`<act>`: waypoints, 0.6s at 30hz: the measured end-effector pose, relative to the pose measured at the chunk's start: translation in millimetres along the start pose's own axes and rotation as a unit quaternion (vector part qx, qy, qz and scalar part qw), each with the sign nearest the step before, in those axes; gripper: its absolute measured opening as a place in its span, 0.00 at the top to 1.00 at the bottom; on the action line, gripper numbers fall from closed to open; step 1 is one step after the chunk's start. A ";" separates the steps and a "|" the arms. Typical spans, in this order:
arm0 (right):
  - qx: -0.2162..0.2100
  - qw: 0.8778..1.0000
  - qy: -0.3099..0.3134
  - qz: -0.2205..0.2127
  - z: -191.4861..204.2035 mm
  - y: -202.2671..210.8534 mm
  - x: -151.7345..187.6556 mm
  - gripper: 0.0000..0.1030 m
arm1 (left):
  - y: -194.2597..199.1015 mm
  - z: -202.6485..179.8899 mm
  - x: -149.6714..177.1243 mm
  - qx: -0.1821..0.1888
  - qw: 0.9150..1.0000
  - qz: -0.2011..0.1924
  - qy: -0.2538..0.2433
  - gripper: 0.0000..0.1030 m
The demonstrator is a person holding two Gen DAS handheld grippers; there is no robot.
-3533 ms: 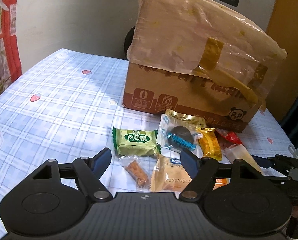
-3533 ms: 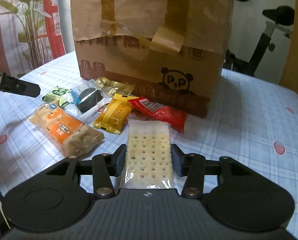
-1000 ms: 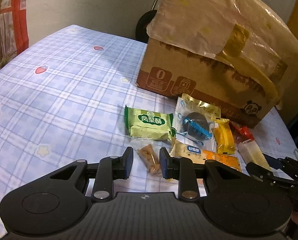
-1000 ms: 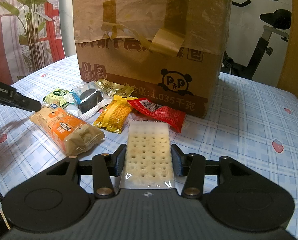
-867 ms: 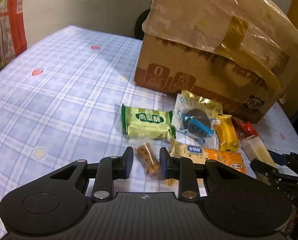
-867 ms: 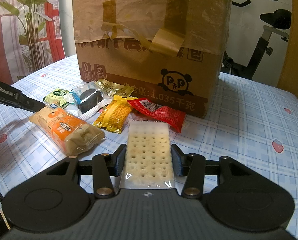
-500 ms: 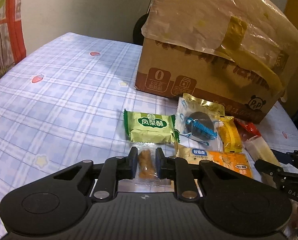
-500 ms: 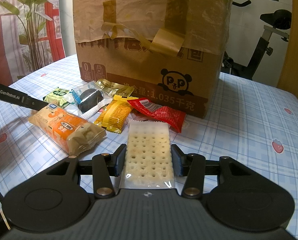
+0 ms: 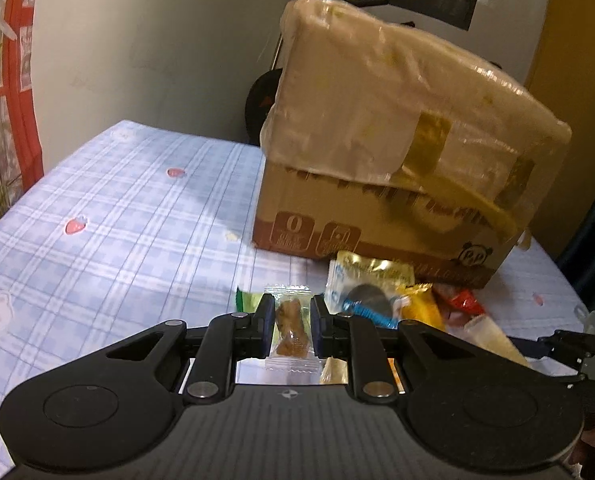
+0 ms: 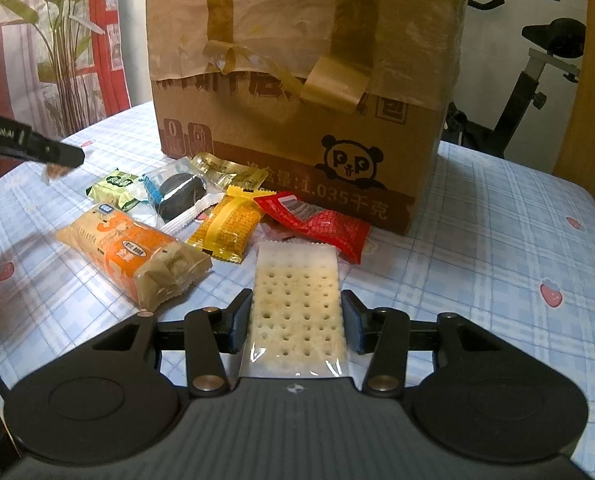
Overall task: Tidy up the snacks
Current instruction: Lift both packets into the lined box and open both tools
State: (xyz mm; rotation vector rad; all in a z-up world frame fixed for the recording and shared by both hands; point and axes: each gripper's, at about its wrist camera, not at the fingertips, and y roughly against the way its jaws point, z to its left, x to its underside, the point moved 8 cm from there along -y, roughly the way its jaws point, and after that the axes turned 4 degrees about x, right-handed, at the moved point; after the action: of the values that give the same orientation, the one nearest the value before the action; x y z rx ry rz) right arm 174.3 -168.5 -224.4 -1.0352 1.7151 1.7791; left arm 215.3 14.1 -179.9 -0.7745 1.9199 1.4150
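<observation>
Pinching a small clear-wrapped brown snack (image 9: 291,326) in my left gripper (image 9: 291,322), lifted off the worktop (image 9: 117,216). My right gripper (image 10: 297,320) clamps a white cracker pack (image 10: 297,300) lying near the cardboard box (image 10: 297,120).

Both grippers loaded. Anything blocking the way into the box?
Yes: the cardboard box looks closed, a taped plastic sheet draped over its top. The left gripper holds a small clear packet; the right gripper holds the cracker pack.

"1.035千克" and a panda face marked "P P" are printed on the cardboard box (image 10: 297,128), lower right; "0" is shown lower left.
</observation>
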 end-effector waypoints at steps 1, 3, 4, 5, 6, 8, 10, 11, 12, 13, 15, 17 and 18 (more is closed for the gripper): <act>-0.001 1.000 0.002 0.001 -0.5 1.6 -0.4 0.53 | 1.5 -0.7 -2.4 0.002 1.000 -0.003 0.000 0.81; -0.003 1.000 -0.002 -0.003 -2.8 7.3 -3.0 0.53 | 5.2 -3.0 -7.1 0.006 1.000 -0.010 0.001 0.81; -0.002 1.000 -0.007 -0.006 -4.5 10.5 -4.7 0.53 | 6.2 -4.6 -9.4 0.008 1.000 -0.012 0.000 0.81; -0.003 1.000 -0.012 -0.009 -6.2 13.6 -6.9 0.53 | 7.4 -7.1 -11.7 0.011 1.000 -0.015 -0.002 0.81; -0.003 1.000 -0.018 -0.014 -8.0 17.1 -9.6 0.53 | 8.4 -10.0 -13.9 0.014 1.000 -0.017 -0.004 0.81; 0.000 0.999 -0.023 -0.022 -10.6 23.0 -14.8 0.53 | 9.7 -15.8 -17.6 0.018 1.000 -0.021 -0.010 0.81; 0.001 0.999 -0.028 -0.031 -13.1 29.2 -20.8 0.53 | 11.1 -19.8 -21.0 0.023 0.999 -0.025 -0.015 0.81; 0.002 0.999 -0.031 -0.036 -13.9 32.4 -23.6 0.53 | 12.0 -22.1 -23.5 0.026 0.999 -0.028 -0.017 0.81; 0.002 0.999 -0.035 -0.042 -15.3 35.5 -27.1 0.53 | 12.0 -24.4 -26.3 0.029 0.999 -0.031 -0.019 0.81; 0.003 0.998 -0.038 -0.047 -16.5 38.2 -30.6 0.53 | 12.2 -26.6 -28.8 0.031 0.999 -0.034 -0.020 0.81; 0.004 0.997 -0.042 -0.058 -18.9 44.5 -37.8 0.53 | 13.5 -31.4 -34.5 0.036 0.998 -0.040 -0.024 0.81; 0.004 0.997 -0.044 -0.068 -21.2 49.4 -43.7 0.53 | 14.4 -36.2 -40.2 0.041 0.998 -0.045 -0.028 0.81; 0.005 0.996 -0.045 -0.073 -22.2 52.2 -47.2 0.53 | 15.1 -38.5 -42.9 0.044 0.997 -0.048 -0.030 0.81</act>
State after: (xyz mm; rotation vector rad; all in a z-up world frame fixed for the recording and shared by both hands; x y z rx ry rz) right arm 167.7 -188.2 -153.6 -1.0332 1.5524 1.6984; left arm 225.7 -15.1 -129.1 -0.7637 1.8604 1.2745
